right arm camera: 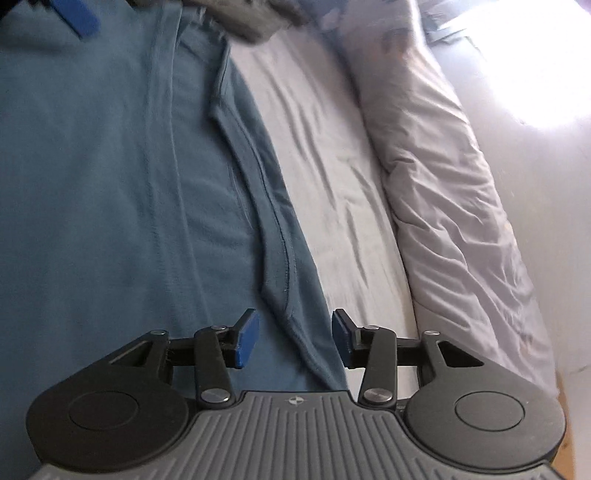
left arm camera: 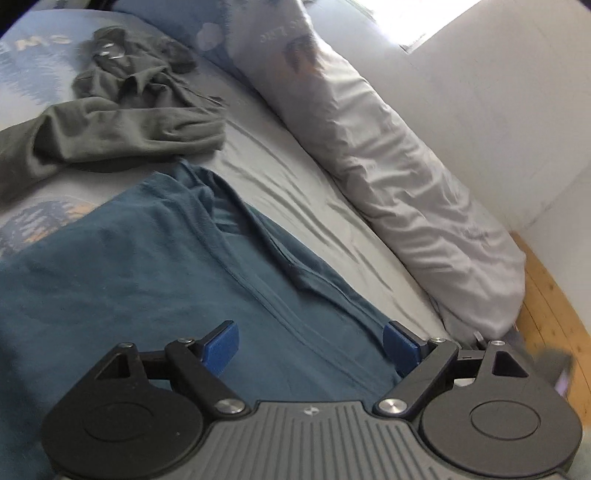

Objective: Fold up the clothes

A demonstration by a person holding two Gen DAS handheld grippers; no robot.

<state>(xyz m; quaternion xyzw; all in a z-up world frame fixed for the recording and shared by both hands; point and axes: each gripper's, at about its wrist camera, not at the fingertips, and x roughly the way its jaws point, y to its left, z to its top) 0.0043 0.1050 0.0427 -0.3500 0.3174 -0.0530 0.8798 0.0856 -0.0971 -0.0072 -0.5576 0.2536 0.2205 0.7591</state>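
A teal blue shirt [left arm camera: 122,266] lies spread flat on the bed, its right side folded inward with a sleeve along the fold. My left gripper [left arm camera: 310,349] hovers open over the shirt's near right part, with nothing between its blue pads. The same shirt [right arm camera: 110,192] fills the left of the right wrist view. My right gripper [right arm camera: 295,338] is open above the shirt's folded right edge; the cloth lies below the gap, and the pads do not press on it. One blue pad of the left gripper [right arm camera: 75,16] shows at the top left.
A crumpled grey-green garment [left arm camera: 122,122] lies beyond the shirt. A long pale duvet roll [left arm camera: 399,177] runs along the bed's right side by a white wall [left arm camera: 498,92]. A wooden floor [left arm camera: 550,306] shows at the right. Wrinkled light sheet [right arm camera: 332,166] lies between shirt and duvet.
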